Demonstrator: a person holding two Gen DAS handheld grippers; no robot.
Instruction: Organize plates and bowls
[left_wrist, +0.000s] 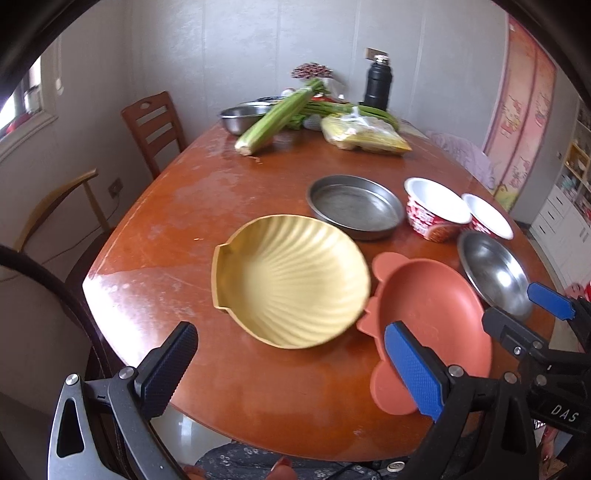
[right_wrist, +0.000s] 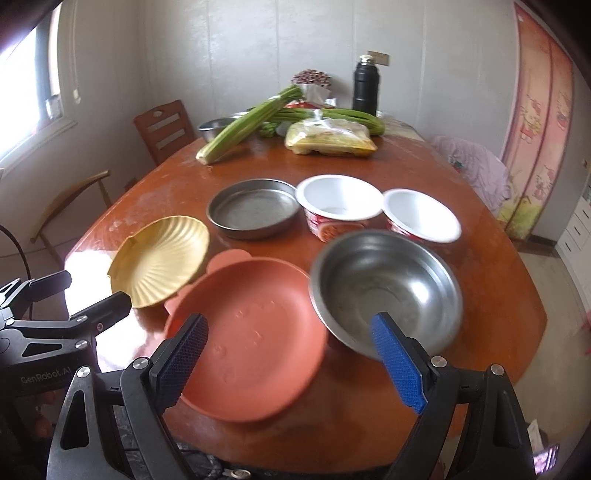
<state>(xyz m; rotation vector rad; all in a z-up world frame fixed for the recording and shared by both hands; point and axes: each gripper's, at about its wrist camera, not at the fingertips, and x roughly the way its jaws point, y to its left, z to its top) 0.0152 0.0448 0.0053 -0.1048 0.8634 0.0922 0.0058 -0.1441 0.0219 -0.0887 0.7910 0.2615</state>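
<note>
Gaping empty, both grippers' jaws face a worn wooden table beside grey walls.

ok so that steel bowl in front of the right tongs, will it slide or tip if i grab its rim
The steel bowl looks thin, so probably light and stiff. Its glossy wall may slip between the pads. With its rounded sides it seems apt to rock or skate on the smooth table if nudged. The right tongs are open, not yet on it.
</note>
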